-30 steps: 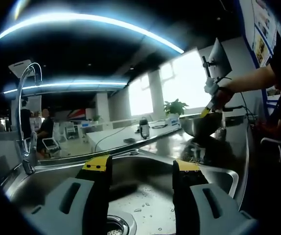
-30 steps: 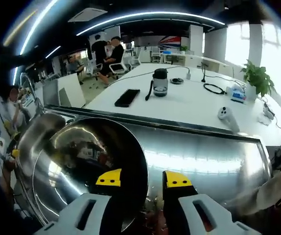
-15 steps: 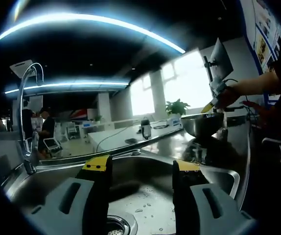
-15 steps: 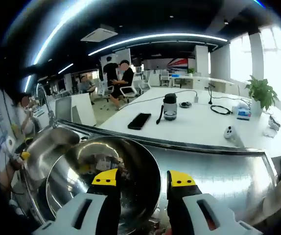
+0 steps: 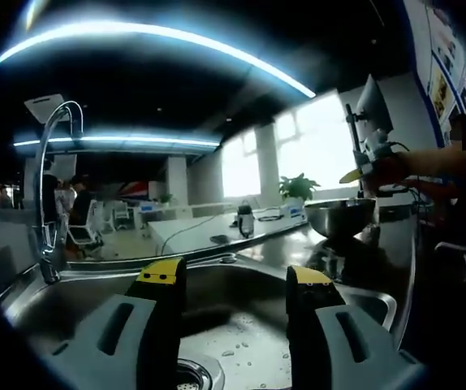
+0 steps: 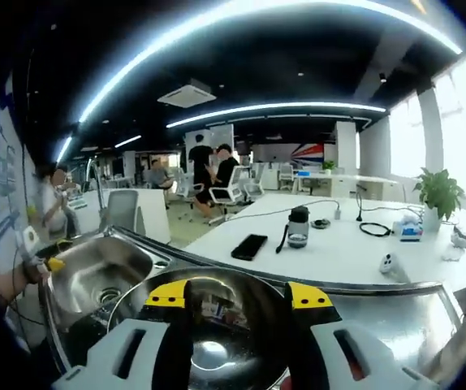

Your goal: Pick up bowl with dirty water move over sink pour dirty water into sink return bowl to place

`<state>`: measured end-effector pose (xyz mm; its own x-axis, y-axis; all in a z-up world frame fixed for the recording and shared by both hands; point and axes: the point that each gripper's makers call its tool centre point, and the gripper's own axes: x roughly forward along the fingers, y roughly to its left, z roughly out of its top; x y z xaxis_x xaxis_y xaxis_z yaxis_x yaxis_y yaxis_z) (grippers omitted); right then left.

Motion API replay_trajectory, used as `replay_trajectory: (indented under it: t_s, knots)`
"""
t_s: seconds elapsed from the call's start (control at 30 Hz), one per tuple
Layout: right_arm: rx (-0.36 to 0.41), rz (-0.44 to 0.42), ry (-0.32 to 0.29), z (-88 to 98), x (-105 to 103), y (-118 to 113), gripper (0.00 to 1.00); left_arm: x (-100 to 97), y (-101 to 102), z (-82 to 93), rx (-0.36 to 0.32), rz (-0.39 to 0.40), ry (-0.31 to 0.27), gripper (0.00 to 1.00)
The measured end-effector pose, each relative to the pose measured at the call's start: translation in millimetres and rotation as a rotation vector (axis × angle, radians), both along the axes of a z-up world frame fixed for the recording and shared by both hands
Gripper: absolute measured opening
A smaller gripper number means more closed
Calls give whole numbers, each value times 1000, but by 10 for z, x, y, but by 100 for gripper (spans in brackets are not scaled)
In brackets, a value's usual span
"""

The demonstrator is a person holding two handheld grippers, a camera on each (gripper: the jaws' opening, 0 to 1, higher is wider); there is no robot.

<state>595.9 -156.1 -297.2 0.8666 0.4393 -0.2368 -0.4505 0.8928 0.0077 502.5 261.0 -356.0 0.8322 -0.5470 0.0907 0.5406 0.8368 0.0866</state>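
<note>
A shiny steel bowl (image 6: 217,345) fills the bottom of the right gripper view, and my right gripper (image 6: 238,296) is shut on its near rim. In the left gripper view the same bowl (image 5: 340,214) hangs level just above the counter at the right. There the right gripper (image 5: 355,173) and a person's hand grip it from above. The steel sink (image 6: 95,276) lies left of the bowl, its drain showing. My left gripper (image 5: 233,276) stands open over the sink basin (image 5: 241,325), with nothing between its jaws. Whether there is water in the bowl I cannot tell.
A tall curved faucet (image 5: 50,187) rises at the sink's left end. The steel counter (image 6: 387,317) runs right of the bowl. Behind it a white table (image 6: 338,256) carries a phone (image 6: 249,246), a bottle (image 6: 298,227) and a plant (image 6: 436,195). People sit far back.
The right gripper view has tipped upward and now takes in the sink; the bowl sits lower and flatter in it. In the left gripper view the bowl has shifted slightly right.
</note>
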Motion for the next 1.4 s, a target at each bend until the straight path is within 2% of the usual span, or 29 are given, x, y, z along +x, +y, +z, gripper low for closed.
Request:
replay_trajectory:
  t_s: [0.1, 0.17, 0.2, 0.23, 0.43, 0.57, 0.9, 1.13, 1.33, 1.4]
  knots:
    - [-20, 3, -29, 26, -26, 4, 44, 17, 21, 3, -6, 3, -1, 48]
    - [-41, -14, -105, 131, -12, -31, 45, 12, 19, 7, -8, 3, -1, 48]
    - [-5, -17, -143, 219, -41, -32, 45, 5, 14, 11, -9, 3, -1, 48]
    - [24, -18, -142, 249, -53, -41, 46, 3, 16, 14, -11, 3, -2, 48]
    - [30, -34, -189, 334, -156, -127, 53, -8, 22, 32, -28, 5, -5, 48]
    - [31, -17, -200, 310, -269, -113, 56, -23, 10, 36, -31, 6, -5, 48]
    - [18, 50, -234, 134, -594, 71, 73, -38, -3, 30, -35, 9, 1, 48]
    - [52, 49, -245, 74, -688, 18, 75, -33, 12, 35, -42, 18, 3, 48]
    - [41, 47, -238, -51, -732, -20, 77, -30, 28, 56, -58, 20, 1, 48]
    - [46, 57, -254, -60, -751, -15, 78, -30, 33, 61, -61, 21, 0, 48]
